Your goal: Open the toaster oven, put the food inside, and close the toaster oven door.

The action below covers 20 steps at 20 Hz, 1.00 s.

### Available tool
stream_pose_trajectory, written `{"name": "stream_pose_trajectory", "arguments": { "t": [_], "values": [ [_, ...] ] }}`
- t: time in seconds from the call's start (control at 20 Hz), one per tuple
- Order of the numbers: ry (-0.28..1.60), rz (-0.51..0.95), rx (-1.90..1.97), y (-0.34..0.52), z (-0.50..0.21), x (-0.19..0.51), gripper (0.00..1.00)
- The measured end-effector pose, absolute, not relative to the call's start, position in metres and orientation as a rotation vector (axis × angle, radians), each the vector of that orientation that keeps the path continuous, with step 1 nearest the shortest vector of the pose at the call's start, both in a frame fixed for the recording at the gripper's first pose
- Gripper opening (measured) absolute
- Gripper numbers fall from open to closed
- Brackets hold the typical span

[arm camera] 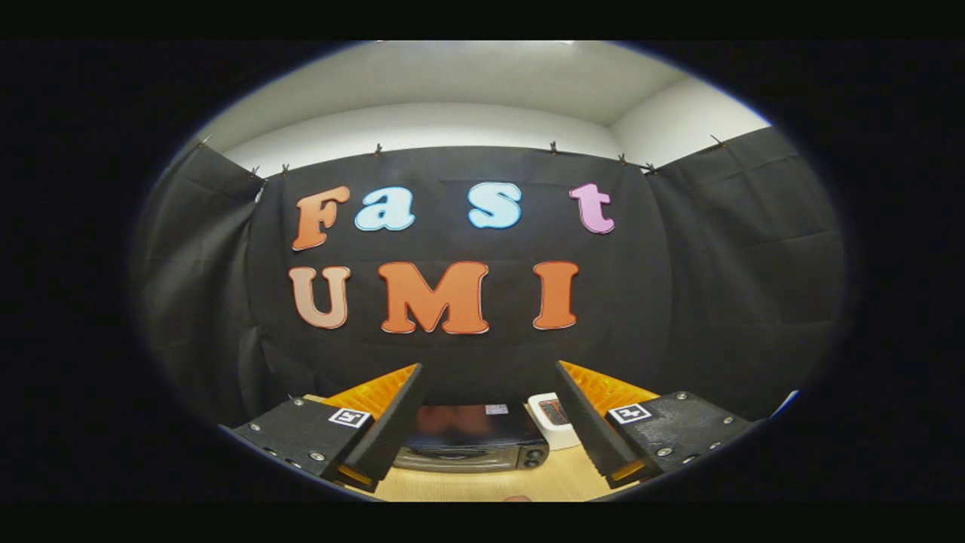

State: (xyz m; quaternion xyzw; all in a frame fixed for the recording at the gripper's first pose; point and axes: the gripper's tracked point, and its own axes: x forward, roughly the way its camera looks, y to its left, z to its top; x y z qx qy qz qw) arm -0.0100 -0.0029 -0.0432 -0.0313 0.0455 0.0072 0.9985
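The gripper (488, 422) jaws stand wide apart, empty, above the closed toaster oven (471, 441) on the table (482, 486).

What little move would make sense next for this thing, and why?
Probably to carry the gripper forward and down toward the toaster oven. Its fingers are spread wide with nothing between them, and the oven sits beyond them on the wooden table, apparently closed, though its handle is hard to make out. A small white tray with something on it, perhaps the food, stands beside the oven.
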Motion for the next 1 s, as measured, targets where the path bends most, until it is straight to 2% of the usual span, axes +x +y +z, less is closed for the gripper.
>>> {"name": "stream_pose_trajectory", "arguments": {
  "t": [1.0],
  "values": [
    [0.486,0.114,-0.112,0.043,-0.3,0.054,0.99]
  ]
}}
